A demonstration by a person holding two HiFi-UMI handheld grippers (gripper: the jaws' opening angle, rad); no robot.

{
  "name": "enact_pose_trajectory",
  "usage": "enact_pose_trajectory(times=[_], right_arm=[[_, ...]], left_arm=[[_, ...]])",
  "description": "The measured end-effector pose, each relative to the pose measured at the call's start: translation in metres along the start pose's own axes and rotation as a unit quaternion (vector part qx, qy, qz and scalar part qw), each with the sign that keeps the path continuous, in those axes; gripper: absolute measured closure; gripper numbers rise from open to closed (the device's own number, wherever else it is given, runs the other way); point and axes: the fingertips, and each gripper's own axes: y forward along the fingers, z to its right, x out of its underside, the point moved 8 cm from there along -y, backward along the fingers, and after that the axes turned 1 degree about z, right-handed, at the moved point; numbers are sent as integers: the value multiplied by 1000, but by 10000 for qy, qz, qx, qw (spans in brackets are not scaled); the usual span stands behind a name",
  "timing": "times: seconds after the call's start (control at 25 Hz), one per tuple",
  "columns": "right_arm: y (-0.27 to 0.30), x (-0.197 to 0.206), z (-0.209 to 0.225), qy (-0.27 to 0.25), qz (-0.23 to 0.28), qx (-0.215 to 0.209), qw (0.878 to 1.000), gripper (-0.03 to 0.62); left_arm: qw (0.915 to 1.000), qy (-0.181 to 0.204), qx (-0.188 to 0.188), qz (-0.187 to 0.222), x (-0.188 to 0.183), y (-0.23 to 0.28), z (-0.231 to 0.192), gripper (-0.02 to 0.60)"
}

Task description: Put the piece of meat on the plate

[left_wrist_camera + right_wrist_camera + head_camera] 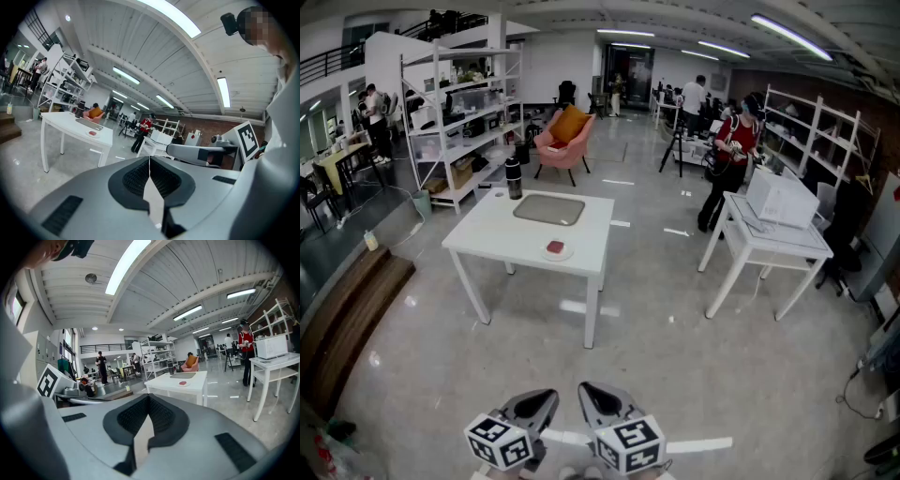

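The left tool point(149, 160) is clenched on nothing, jaws pressed together. It hangs low at the near edge of the head view, well apart from the surface point(487, 236). The right tool point(149, 397), just beside it, is likewise clenched and empty.

Far ahead on the surface, a bottle point(514, 178) stands at the far left corner, with a grey mat point(548, 208) right of it. The plate point(566, 253) sits by the near edge. The meat point(555, 247) appears to lie on the plate already, so little may be left to do.

If a grasp is needed, I judge the sound course is to walk close first and release one tool's jaws wide. Then come down from above so the plate is not nudged.

The meat shows only as a small red patch, so its long axis and heading cannot be told from here.
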Motion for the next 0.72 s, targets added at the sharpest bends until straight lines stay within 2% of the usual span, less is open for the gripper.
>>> enact_pose_trajectory(times=[0.52,0.72], right_arm=[[12,2,7,-5,-5,-129,9999,580],[9,7,13,353,126,-439,9983,579]], left_arm=[[9997,20,-233,-14,-3,15,-6,569],[9994,-69,-278,-176,9,22,-3,569]])
